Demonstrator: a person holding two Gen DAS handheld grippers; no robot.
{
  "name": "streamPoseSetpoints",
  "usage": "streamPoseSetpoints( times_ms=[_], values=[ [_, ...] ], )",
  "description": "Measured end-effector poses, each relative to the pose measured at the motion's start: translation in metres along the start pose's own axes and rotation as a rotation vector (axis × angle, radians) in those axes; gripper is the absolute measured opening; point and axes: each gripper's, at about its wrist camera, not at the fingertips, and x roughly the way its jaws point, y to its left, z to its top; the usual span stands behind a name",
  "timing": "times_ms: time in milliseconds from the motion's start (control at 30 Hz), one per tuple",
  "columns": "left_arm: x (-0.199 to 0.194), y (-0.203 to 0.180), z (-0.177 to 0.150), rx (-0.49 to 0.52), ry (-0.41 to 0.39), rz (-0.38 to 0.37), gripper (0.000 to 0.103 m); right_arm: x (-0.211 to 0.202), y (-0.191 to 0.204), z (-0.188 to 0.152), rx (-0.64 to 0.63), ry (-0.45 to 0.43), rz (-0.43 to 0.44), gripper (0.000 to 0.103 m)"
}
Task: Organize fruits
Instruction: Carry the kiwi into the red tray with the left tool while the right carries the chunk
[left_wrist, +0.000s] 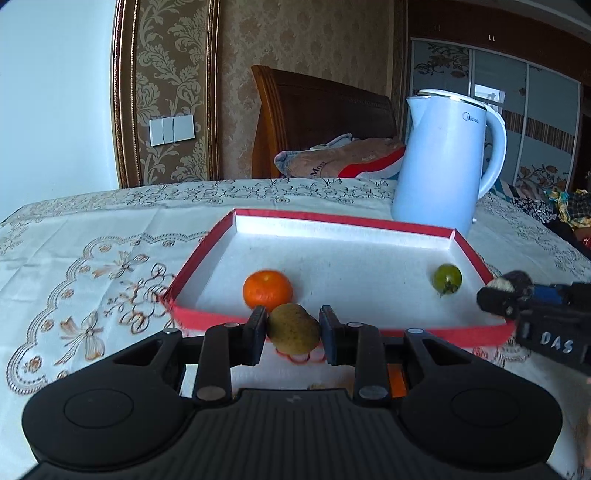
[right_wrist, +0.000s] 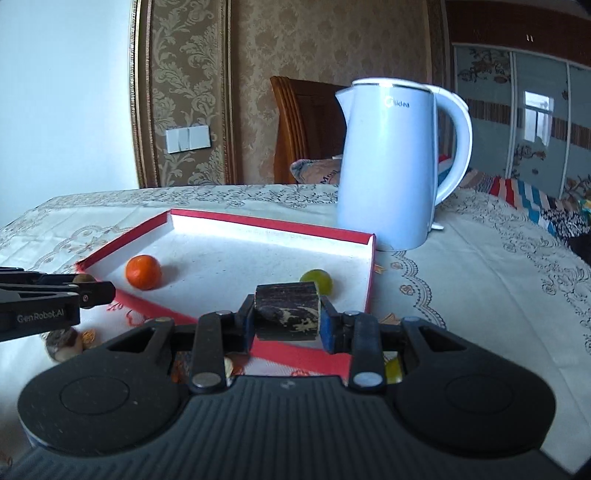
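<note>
While both tools carry fruit short of the tray:
Left gripper (left_wrist: 293, 328): clamped on kiwi (left_wrist: 293, 328), long axis across jaws.
Right gripper (right_wrist: 287, 314): clamped on dark sugarcane piece (right_wrist: 287, 310).
Red tray (left_wrist: 369, 218): just ahead, near rim below both loads.
Inside: orange (left_wrist: 267, 288) ahead-left, green tomato (left_wrist: 447, 278) far right.
Open room: tray centre.
Kettle (left_wrist: 443, 162): beyond the far rim.

"Midea" on kettle (right_wrist: 391, 166); "GenRobot.AI" on left tool (right_wrist: 94, 291); "DAS" on right tool (left_wrist: 496, 295).
</note>
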Motion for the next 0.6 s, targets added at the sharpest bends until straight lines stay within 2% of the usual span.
streamPoseSetpoints(
  times_ms=[233, 467, 600],
  values=[
    [0.033, -0.009, 0.010, 0.012, 0.024, 0.001, 0.030, 0.039, -0.006, 0.004, 0.056, 0.078, -0.033, 0.031],
    [0.056, -0.011, 0.011, 0.021, 0.046, 0.009, 0.030, 0.064, -0.003, 0.004, 0.053, 0.114, -0.070, 0.031],
    [0.059, -0.013, 0.012, 0.030, 0.031, -0.009, 0.030, 0.077, -0.005, 0.007, 0.061, 0.125, -0.092, 0.031]
  ],
)
